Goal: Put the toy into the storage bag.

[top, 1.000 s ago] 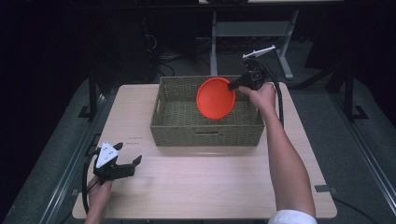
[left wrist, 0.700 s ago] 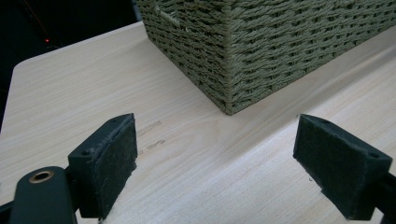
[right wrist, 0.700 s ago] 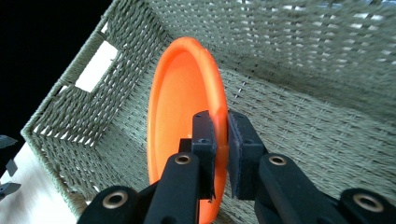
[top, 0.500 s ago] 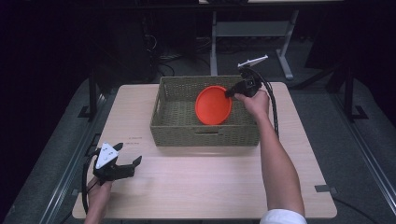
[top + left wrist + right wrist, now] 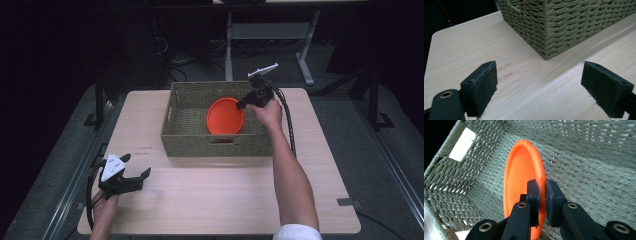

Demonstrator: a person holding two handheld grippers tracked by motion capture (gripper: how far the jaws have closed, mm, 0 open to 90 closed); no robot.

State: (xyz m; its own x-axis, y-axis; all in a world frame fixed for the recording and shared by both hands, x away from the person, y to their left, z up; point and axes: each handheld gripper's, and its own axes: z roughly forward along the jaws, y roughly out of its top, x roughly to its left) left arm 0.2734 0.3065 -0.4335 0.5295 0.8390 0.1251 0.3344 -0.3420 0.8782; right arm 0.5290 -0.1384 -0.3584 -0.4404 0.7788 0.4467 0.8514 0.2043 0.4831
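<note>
plate [image 5: 225,116]: orange, round, standing on edge inside the basket, tilted, its face towards the near wall; in the right gripper view [image 5: 524,182] its rim runs between the two pads.
basket [image 5: 190,142]: woven, olive-green, rectangular, open-topped, on the far middle of the table; handle slot in the near wall; a corner of it shows in the left gripper view [image 5: 564,27].
right gripper [image 5: 244,104]: held over the basket's right side, pointing down into it; jaws pressed together on the plate's rim, pinching it.
left gripper [image 5: 135,172]: at the near left corner of the table, low over the wood, well apart from the basket; jaws spread wide, bare tabletop between the pads [image 5: 482,87].
table [image 5: 210,200]: light wood top, rounded corners.
person: right forearm reaching across the table to the basket; left hand at the near left edge.
</note>
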